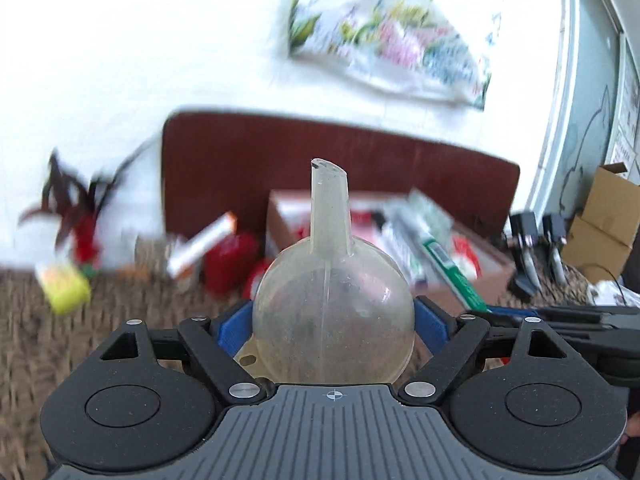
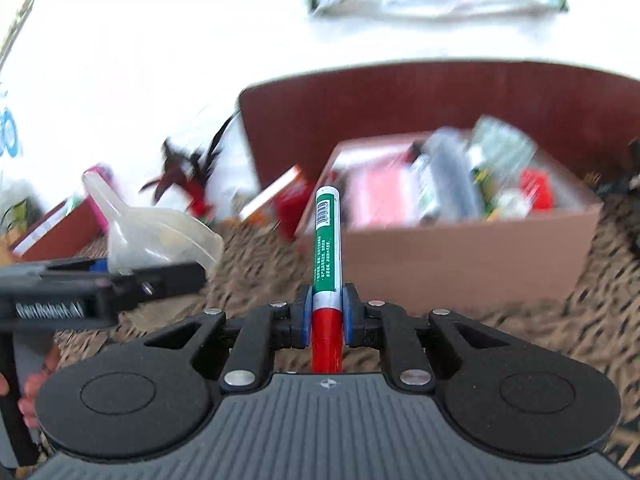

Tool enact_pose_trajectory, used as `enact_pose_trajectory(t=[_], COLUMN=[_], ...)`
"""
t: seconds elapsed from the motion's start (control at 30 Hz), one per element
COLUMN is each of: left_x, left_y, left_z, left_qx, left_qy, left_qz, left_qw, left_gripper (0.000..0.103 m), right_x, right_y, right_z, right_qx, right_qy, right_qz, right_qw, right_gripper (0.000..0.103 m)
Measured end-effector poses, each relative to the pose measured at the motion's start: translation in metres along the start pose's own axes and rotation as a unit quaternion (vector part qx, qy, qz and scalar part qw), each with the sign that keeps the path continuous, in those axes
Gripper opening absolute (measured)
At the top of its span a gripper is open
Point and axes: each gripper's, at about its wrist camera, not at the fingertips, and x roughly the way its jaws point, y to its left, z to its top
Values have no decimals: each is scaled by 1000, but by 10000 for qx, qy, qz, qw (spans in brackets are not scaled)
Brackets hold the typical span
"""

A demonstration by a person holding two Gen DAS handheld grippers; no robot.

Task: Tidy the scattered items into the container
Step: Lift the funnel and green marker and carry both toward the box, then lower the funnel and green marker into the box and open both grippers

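Observation:
A clear plastic funnel [image 1: 332, 312] sits between the blue pads of my left gripper [image 1: 332, 326], which is shut on its wide bowl with the spout pointing forward. In the right wrist view the same funnel [image 2: 160, 240] and left gripper [image 2: 132, 276] appear at the left, lifted off the mat. My right gripper [image 2: 326, 312] is shut on a marker [image 2: 326, 248] with a green body and red cap, sticking forward. In the left wrist view this marker [image 1: 448, 268] shows at the right. Ahead stands the brown cardboard box [image 2: 460, 256], which holds several items.
A woven mat [image 2: 560, 340] covers the surface. Left of the box lie a red jar [image 1: 228, 260], an orange-and-white carton [image 1: 204, 240] and a yellow item [image 1: 64, 288], near a dark-leaved plant [image 1: 72, 208]. A brown board [image 1: 280, 152] stands behind. Cardboard boxes [image 1: 604, 228] are stacked far right.

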Motion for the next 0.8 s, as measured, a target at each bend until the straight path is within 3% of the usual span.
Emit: enact_pose_trajectory(t=[0.23, 0.4, 0.6, 0.8], left_x=[66, 139, 217, 260], left_y=[-10, -6, -4, -2], left_z=[57, 84, 100, 95], left_qx=[38, -12, 111, 208], left_qy=[-28, 243, 565, 818], left_qz=[9, 23, 224, 331], left_qw=[10000, 9997, 9981, 9959], left_gripper=[85, 85, 85, 85], right_x=[15, 37, 71, 98], right_y=[-58, -92, -121, -132], right_z=[49, 68, 74, 77], right_qx=[179, 62, -31, -139], right_qy=[-420, -420, -150, 47], right_qz=[-486, -757, -935, -881], right_qw=[9978, 9962, 9955, 9960], right_gripper=[17, 17, 17, 17])
